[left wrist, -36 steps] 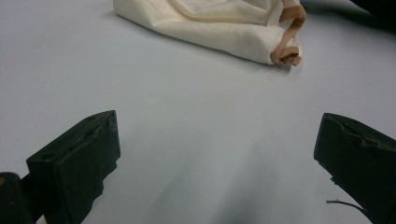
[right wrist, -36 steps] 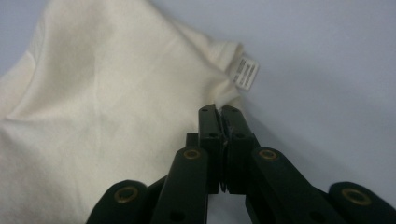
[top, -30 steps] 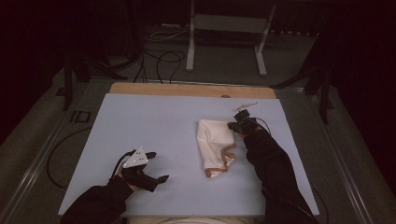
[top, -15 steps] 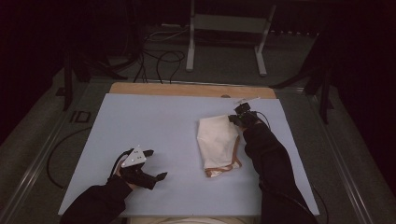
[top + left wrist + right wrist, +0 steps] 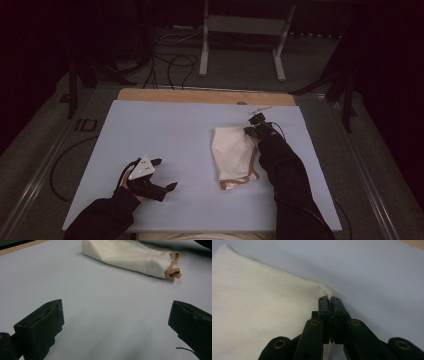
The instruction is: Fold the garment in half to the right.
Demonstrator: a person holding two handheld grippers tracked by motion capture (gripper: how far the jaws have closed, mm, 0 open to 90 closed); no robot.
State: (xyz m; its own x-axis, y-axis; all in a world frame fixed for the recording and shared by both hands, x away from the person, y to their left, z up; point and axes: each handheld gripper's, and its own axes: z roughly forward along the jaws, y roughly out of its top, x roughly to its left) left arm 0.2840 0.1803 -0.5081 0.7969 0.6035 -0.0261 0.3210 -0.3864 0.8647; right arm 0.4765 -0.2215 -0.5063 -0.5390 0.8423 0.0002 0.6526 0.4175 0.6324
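Cloth [image 5: 233, 150], cream with a tan-trimmed near end, lies folded right of centre on the pale blue counter [image 5: 170, 130]. Right claw [image 5: 251, 130] is clenched on the cloth's far right corner [image 5: 327, 293], its sleeve [image 5: 282, 175] lying along the cloth's right edge. Left claw [image 5: 162, 175] rests near left, released, jaws wide apart, well clear of the cloth [image 5: 135, 257]. Cables [image 5: 170, 62] and a metal stand [image 5: 240, 30] sit on the floor beyond the counter.

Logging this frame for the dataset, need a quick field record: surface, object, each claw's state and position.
surface: pale blue table
object: cream cloth bag with tan trim, lying flat, right of centre
right claw: shut on the bag's far corner
left claw: open, near left of table, apart from the bag, holding nothing
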